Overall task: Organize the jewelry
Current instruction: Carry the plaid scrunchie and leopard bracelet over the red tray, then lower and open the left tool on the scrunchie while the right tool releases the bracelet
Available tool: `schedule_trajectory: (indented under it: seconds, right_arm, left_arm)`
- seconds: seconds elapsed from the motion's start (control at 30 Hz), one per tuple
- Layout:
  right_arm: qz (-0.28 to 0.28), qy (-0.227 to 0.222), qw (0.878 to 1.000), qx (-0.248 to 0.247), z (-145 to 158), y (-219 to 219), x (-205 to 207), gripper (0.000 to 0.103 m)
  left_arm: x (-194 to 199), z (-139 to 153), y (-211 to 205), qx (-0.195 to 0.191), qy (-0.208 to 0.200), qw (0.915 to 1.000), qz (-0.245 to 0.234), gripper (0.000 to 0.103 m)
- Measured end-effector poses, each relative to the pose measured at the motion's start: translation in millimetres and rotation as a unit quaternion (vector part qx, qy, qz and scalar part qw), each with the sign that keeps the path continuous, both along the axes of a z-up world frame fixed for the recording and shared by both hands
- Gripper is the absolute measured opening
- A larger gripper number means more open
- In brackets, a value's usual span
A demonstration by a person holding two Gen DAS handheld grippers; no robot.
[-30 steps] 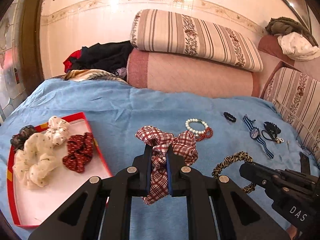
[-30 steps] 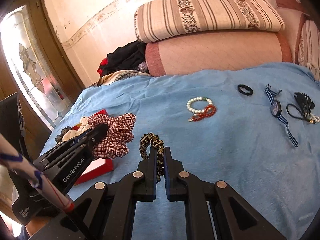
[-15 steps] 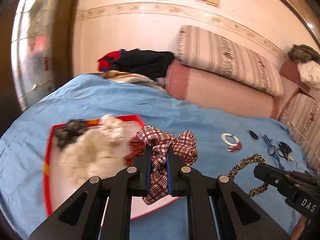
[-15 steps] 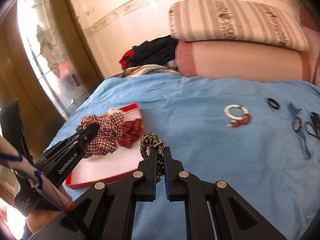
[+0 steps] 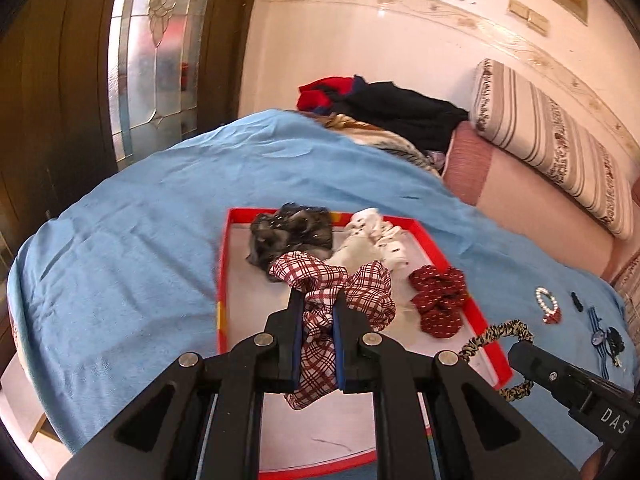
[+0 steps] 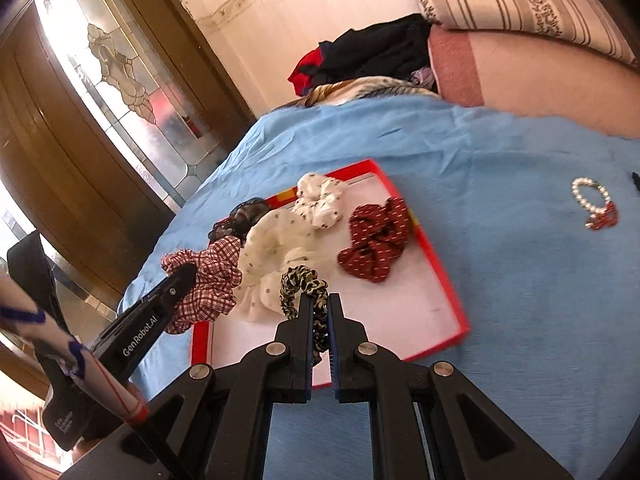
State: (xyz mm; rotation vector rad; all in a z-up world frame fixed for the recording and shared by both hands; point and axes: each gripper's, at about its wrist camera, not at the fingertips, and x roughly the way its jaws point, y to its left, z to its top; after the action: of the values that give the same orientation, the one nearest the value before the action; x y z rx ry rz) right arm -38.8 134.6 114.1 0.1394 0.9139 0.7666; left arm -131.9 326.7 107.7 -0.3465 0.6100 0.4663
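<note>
The bed (image 5: pixel 132 216) carries a blue cover and serves as the work surface. A red tray (image 5: pixel 222 280) lies on it at the near left; its white floor is bare along the near side and at the right.

Contents of the tray, far side: a dark scrunchie (image 5: pixel 292 232), two cream scrunchies (image 6: pixel 288 240) and a red dotted scrunchie (image 6: pixel 376 236) toward the right rim.

Left tongs (image 5: pixel 316 332): pressed onto a plaid scrunchie (image 5: pixel 348 292), held above the middle of the tray, its loose fabric hanging below the grip.

Right tongs (image 6: pixel 319 320): pinching a leopard band (image 6: pixel 300 284), held over the near part of the tray, just beside the cream scrunchies.

Loose items well to the right on the bed: a pearl bracelet (image 6: pixel 588 192) touching a red beaded piece, and a striped watch (image 5: pixel 598 332).

Step in hand, as judged: deposit both held items in the tray.

1. Lower each pair of tongs until the item rests on the bare tray floor, not on the pile.
2. Place the plaid scrunchie at the near left and the leopard band at the near right, so the two tools do not cross.
3. Spread the tongs fully, then lift straight up. Soft fabric may cling to the pads and drag out over the low rim.
</note>
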Motion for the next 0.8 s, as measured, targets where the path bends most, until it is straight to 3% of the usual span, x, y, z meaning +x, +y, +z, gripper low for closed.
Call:
schedule_trajectory:
  seconds: [0.8]
  right_arm:
    - [0.016,0.051,0.998,-0.015,-45.2,33.3,21.7,0.007]
  left_arm:
    - [7.1,-30.9,13.8,0.008,0.061,0.9974,0.037,0.012]
